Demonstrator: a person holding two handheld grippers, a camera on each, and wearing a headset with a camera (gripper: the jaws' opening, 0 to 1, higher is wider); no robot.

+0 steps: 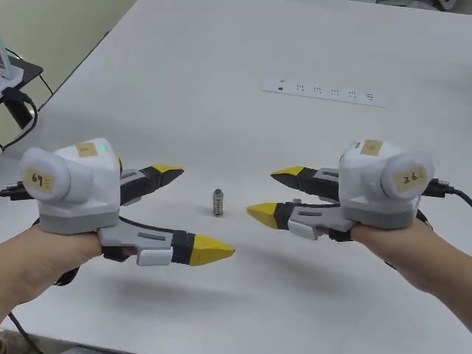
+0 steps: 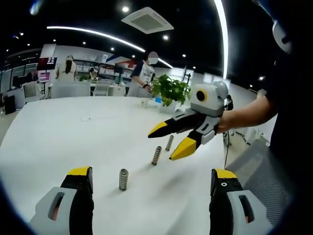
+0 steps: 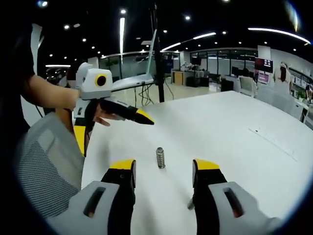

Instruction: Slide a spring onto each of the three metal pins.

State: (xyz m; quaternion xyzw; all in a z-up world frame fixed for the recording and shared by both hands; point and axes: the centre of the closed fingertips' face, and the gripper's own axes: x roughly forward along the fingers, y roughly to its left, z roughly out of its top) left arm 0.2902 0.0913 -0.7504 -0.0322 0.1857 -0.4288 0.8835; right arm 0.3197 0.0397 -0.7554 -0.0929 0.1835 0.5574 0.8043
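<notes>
Head view: left tongs (image 1: 193, 214) and right tongs (image 1: 271, 194) both spread apart, empty, flanking upright grey coiled metal spring (image 1: 217, 203) on white desk (image 1: 221, 88); off-centre pinch could topple it.

The head view looks forward and down from close above the white table (image 1: 221, 88). In it the left gripper (image 1: 203, 212) is at 8 o'clock and the right gripper (image 1: 261, 193) at 4 o'clock. The left gripper view sits low, near the table top. It looks across at the right gripper, which shows at 1 o'clock. The right gripper view is low too and looks back the other way, with the left gripper at 10 o'clock. All three share the bit of table between the grippers, where a spring (image 1: 217, 203) stands.
</notes>
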